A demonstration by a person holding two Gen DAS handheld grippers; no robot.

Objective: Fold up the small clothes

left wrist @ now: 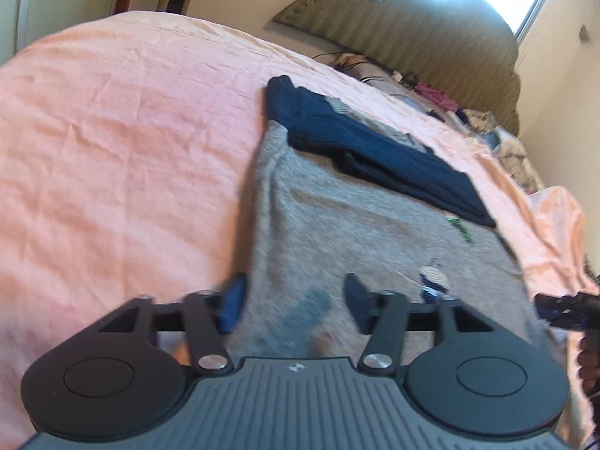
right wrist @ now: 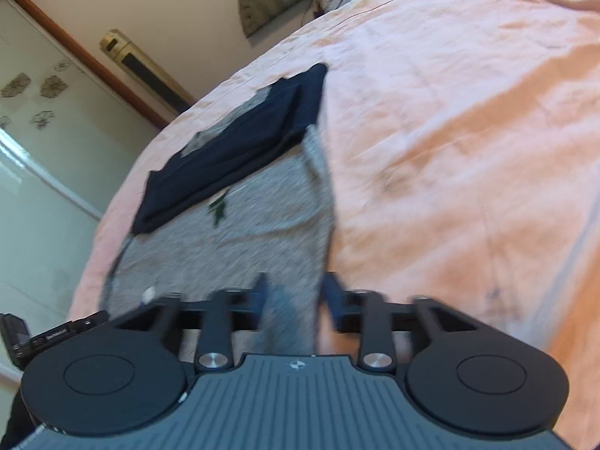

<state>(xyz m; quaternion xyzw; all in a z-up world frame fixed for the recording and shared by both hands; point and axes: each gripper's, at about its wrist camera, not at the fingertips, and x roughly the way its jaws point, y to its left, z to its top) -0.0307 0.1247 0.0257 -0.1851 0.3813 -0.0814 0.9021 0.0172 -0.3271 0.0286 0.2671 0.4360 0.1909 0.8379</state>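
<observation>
A grey shirt [left wrist: 356, 232] lies on the pink bedsheet [left wrist: 131, 150], with its dark navy sleeves [left wrist: 375, 150] folded across its far part. My left gripper [left wrist: 296, 300] is open over the shirt's near left edge, and grey cloth lies between its fingers. In the right wrist view the same grey shirt [right wrist: 240, 232] and navy sleeves [right wrist: 240, 142] show. My right gripper [right wrist: 296, 296] is open, its jaws astride the shirt's near right edge. Both views are blurred.
A padded headboard [left wrist: 431, 30] stands at the far end, with cluttered clothes and cables [left wrist: 442, 101] along it. A wardrobe [right wrist: 37, 150] and a gold upright unit [right wrist: 146, 71] stand beside the bed. The right gripper also shows at the left wrist view's right edge [left wrist: 562, 307].
</observation>
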